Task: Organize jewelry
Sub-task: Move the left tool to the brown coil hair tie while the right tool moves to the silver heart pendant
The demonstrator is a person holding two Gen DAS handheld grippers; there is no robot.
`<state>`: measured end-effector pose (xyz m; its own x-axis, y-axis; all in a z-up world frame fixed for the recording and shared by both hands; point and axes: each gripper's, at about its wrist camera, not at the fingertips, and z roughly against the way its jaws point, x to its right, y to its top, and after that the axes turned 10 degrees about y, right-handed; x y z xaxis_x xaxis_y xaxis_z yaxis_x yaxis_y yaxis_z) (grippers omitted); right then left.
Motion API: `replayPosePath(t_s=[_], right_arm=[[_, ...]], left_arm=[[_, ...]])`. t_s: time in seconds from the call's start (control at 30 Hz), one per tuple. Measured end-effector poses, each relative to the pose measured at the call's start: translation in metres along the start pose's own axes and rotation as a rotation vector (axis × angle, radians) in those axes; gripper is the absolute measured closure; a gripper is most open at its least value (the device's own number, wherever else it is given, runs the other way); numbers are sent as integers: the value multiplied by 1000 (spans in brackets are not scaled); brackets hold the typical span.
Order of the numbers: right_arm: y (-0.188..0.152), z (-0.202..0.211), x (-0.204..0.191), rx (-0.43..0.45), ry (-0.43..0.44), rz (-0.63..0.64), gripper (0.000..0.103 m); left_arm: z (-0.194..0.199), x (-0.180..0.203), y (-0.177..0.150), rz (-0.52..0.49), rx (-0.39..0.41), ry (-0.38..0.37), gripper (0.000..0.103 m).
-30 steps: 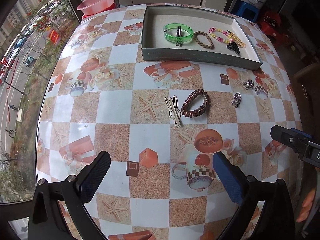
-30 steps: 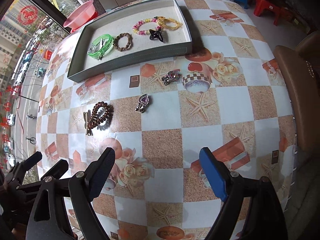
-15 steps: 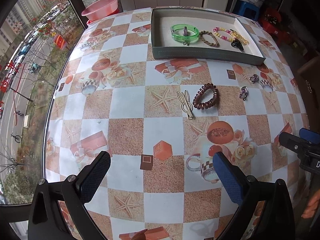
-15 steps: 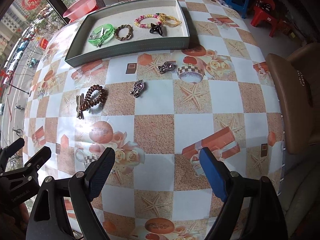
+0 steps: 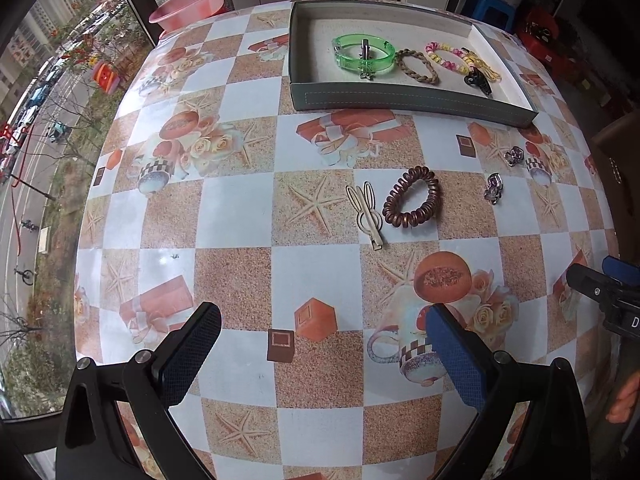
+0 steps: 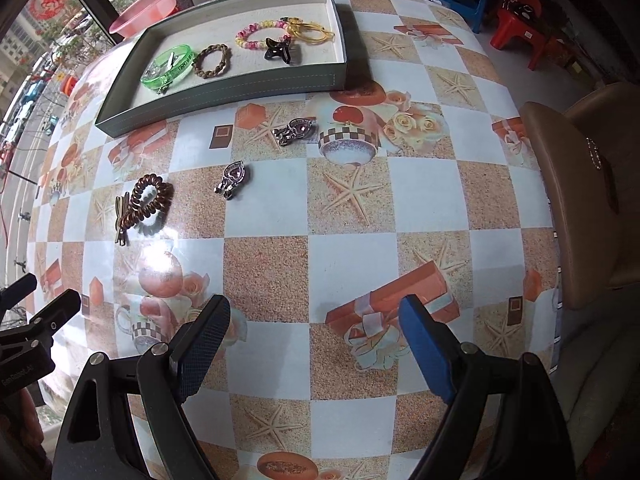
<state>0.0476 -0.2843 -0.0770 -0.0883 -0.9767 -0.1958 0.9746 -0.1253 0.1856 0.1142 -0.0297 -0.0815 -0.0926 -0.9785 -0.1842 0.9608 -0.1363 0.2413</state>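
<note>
Left gripper [image 5: 322,342]: I held it high over the patterned tablecloth [image 5: 240,220], pointing steeply down, jaws spread wide with nothing between the pads.
Right gripper [image 6: 314,342]: same posture, jaws wide apart, empty, hanging over bare cloth near the table's right edge.
Tray [image 5: 400,98]: grey shallow box at the far side of the table; it already held a green bangle [image 5: 362,56] with a silver clip lying across it, a braided brown band [image 5: 418,66], a pink-and-yellow bead bracelet [image 5: 446,56], gold hoops [image 6: 310,32] and a black claw clip [image 6: 280,51].
Loose pieces: 4 lay on the cloth, apart from the tray. A brown spiral hair tie [image 5: 412,202] lay just beside a pale rabbit-shaped hair clip [image 5: 366,210]; 2 small silver heart clips [image 6: 232,178] [image 6: 294,130] lay nearer the tray's right end.
Progress: I judged the job roughly half done.
Risk 1: the rabbit clip lay flat and thin; pads could skid over it on the glossy cloth.
Risk 2: tie and clip sat so close that closing on 1 could drag the other.
Risk 3: the heart clips were small and could twist out of the pads.
Risk 4: both grippers converging on the middle could collide.
</note>
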Motion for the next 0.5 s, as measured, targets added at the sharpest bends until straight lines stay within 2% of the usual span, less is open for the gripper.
replayPosePath(t_s=[0.27, 0.5], right_arm=[[27, -11, 17, 7, 26, -15, 15], [64, -28, 15, -18, 29, -4, 15]], left_arm=[[-8, 9, 29, 5, 23, 2, 0], [-16, 32, 47, -56, 45, 0, 0]])
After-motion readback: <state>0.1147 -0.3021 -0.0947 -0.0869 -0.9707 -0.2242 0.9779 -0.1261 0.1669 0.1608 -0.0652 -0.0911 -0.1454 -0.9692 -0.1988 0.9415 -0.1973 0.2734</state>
